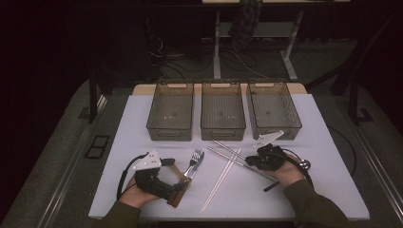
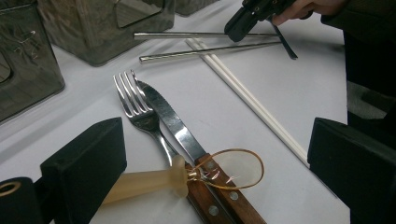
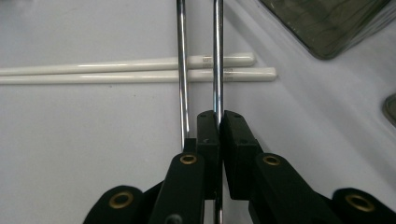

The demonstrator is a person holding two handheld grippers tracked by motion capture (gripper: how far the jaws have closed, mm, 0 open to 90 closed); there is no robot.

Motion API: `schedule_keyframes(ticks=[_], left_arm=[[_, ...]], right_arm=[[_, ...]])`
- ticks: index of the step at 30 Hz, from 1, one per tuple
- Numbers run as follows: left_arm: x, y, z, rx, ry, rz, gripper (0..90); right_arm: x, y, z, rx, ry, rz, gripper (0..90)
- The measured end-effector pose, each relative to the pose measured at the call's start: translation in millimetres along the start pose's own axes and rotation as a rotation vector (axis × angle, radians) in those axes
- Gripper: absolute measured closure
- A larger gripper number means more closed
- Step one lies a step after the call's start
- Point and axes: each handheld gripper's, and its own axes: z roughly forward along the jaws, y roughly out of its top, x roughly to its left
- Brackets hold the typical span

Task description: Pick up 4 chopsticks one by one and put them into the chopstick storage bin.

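Observation:
My right gripper [image 3: 219, 122] is shut on one of two metal chopsticks [image 3: 217, 56]; the other metal chopstick [image 3: 181, 70] runs just left of its jaws. Both cross a pair of white chopsticks [image 3: 140, 71]. In the high view the right gripper [image 1: 252, 160] sits at the metal chopsticks [image 1: 228, 154], right of centre. My left gripper [image 2: 215, 156] stands open, its jaws wide apart around a fork [image 2: 135, 102], a wooden-handled knife [image 2: 177, 126] and a cream-handled wire-loop tool [image 2: 149, 179]. The pads touch none of them. In the high view the left gripper [image 1: 177, 184] is at the front left.
Three empty dark mesh bins [image 1: 169, 134] [image 1: 223, 134] [image 1: 274, 130] stand in a row at the back of the white table [image 1: 313, 190]. The white chopsticks [image 1: 219, 183] lie diagonally mid-table. Bare tabletop shows at the far left and right. The floor beyond is dark, with cables.

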Motion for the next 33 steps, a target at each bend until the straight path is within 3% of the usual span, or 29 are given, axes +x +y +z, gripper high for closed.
schedule_keyframes(ticks=[16, 33], left_arm=[[1.6, -0.9, 5.7, 0.013, -0.001, 0.001, 2.9], [-0.9, 0.2, 7.8, 0.015, -0.002, 0.005, 3.1]], right_arm=[[-0.3, 5.3, -9.4, -0.071, 0.012, 0.031, 85.2], [-1.6, 15.7, -17.5, -0.143, 0.028, 0.028, 85.2]])
